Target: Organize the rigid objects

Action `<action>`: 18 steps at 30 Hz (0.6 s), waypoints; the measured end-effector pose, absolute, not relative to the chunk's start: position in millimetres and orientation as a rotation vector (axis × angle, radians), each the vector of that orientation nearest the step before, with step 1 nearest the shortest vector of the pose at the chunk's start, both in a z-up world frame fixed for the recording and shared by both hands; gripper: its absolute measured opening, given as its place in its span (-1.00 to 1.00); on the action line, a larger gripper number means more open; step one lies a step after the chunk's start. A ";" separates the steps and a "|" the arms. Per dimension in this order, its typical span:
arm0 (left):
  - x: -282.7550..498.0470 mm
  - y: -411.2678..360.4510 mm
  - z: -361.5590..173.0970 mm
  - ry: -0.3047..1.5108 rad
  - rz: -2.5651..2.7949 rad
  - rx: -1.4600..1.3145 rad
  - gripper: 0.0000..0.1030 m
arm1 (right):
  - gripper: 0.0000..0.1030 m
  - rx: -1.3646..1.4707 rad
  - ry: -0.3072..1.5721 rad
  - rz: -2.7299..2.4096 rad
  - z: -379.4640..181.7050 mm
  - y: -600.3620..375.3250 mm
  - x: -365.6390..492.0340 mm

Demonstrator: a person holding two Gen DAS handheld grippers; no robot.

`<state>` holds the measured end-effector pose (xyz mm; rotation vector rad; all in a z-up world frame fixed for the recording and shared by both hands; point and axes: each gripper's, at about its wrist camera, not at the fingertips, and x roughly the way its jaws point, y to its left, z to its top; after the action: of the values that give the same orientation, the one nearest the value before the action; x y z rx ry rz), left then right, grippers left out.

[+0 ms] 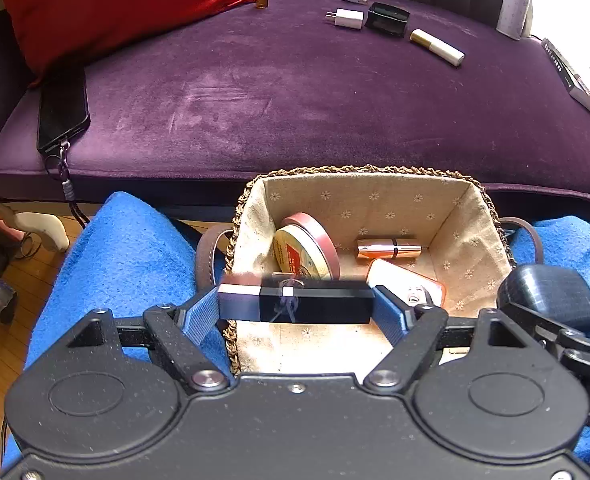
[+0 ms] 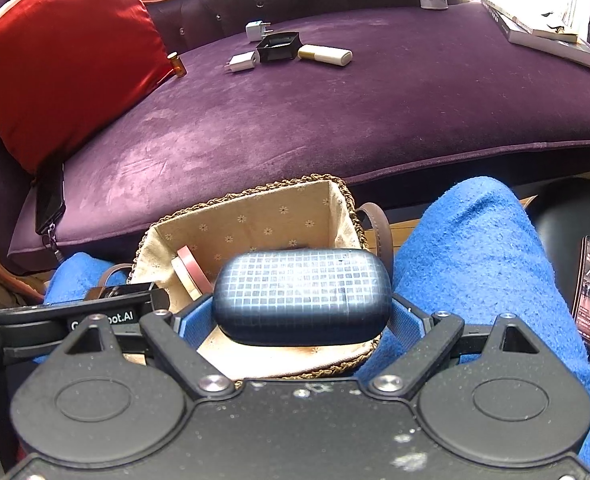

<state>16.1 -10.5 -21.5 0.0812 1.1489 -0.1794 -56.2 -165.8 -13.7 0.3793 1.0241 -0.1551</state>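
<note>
The basket (image 1: 475, 216) sits on the lap, before the sofa's front edge; chargers (image 1: 345, 18) lie near the sofa (image 1: 295, 100) back edge.

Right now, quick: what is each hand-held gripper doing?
Left hand-held gripper: closed on a black rectangular case, over the basket.
Right hand-held gripper: closed on a dark oval case.

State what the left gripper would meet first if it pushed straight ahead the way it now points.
Probably the round cream-and-pink tin standing on edge in the fabric-lined woven basket, just beyond the black rectangular case held by the left gripper; depth is uncertain.
</note>
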 end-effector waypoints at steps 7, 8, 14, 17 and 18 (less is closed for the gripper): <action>14.7 -11.4 -19.8 1.142 -0.182 0.089 0.53 | 0.71 0.382 1.031 -0.159 -15.2 -167.1 -54.0; 14.8 -11.1 -19.7 1.142 -0.181 0.088 0.53 | 0.71 0.380 1.026 -0.158 -14.6 -166.9 -54.2; 16.3 -10.3 -19.5 1.147 -0.177 0.086 0.53 | 0.71 0.376 1.023 -0.157 -14.5 -166.0 -54.4; 16.5 -10.6 -19.5 1.147 -0.176 0.086 0.54 | 0.71 0.381 1.022 -0.158 -14.7 -166.2 -54.9; 16.6 -10.6 -19.4 1.148 -0.176 0.086 0.54 | 0.71 0.382 1.022 -0.159 -14.8 -166.3 -55.0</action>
<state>16.6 -10.6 -19.4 0.0858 1.1478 -0.1762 -55.0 -166.3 -14.8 0.3818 1.0221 -0.1586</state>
